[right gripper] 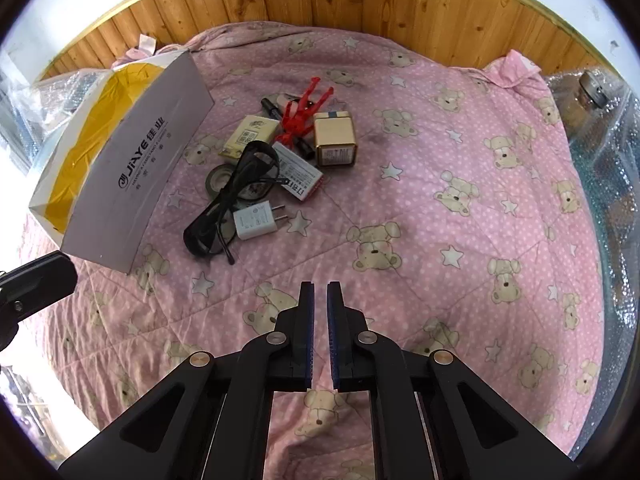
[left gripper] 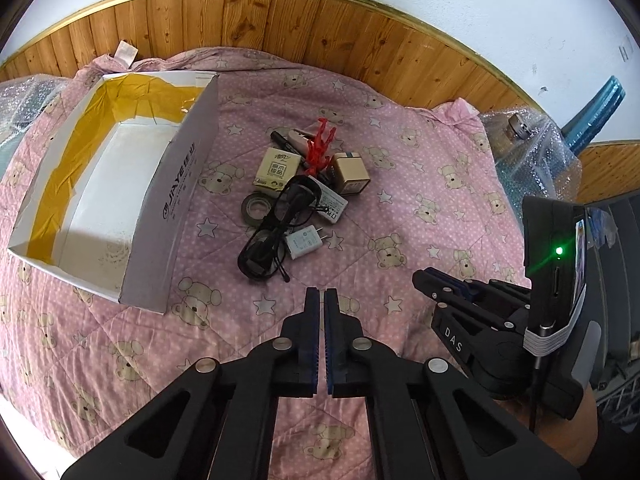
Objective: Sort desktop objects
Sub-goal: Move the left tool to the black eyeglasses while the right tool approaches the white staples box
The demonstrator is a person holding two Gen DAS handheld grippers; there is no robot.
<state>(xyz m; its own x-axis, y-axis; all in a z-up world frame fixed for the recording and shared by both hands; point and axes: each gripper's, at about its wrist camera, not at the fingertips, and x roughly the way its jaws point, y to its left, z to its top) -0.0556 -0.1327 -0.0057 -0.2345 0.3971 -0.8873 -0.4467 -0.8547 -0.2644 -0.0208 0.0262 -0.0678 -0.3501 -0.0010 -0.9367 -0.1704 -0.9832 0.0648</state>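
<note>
Beside the empty box [left gripper: 120, 184], small clutter [left gripper: 296, 196] heaped on the quilt [left gripper: 420, 208] awaits sorting; left tongs [left gripper: 322, 300] and right tongs [right gripper: 321, 294] hover nearly closed, holding nothing.

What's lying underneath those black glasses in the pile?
The black glasses lie across a grey tape roll, partly on the printed white packet, and one lens rests against the white charger plug. Whatever else sits under the dark lenses is hidden.
</note>
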